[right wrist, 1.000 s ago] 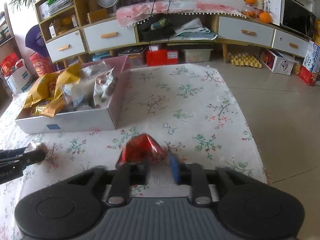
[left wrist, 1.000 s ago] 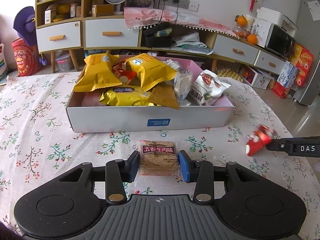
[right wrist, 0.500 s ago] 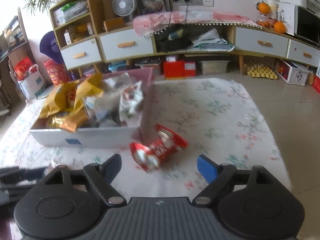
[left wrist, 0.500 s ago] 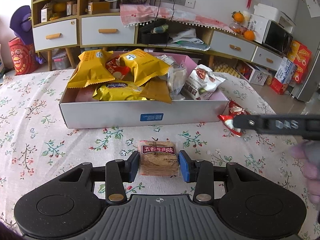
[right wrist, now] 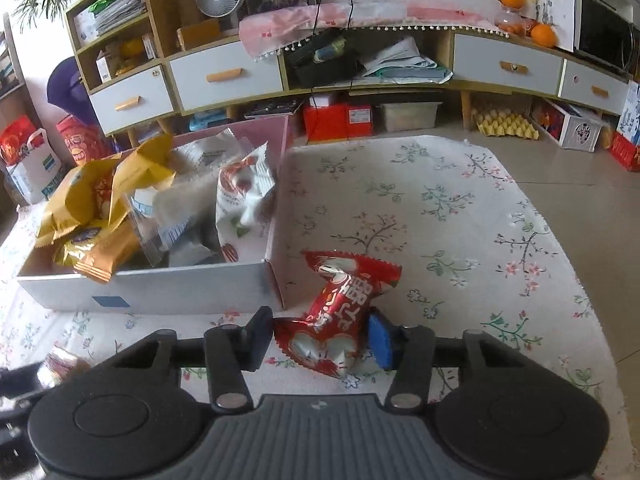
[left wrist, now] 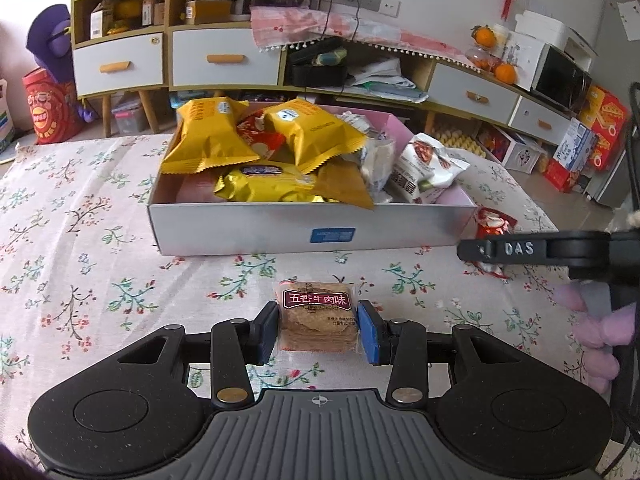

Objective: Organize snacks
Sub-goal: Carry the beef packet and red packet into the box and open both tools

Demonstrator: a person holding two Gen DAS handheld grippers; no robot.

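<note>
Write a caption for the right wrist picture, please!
Right gripper closes on a red candy packet beside the snack box.

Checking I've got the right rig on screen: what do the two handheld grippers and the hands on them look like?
Both are black. The left gripper and right gripper each have dark linkage arms, brass-coloured pivot screws, a ribbed grey body with a crosshair mark, and blue pads. "DAS" is embossed along one finger of the right one. A black cable runs above it.
</note>
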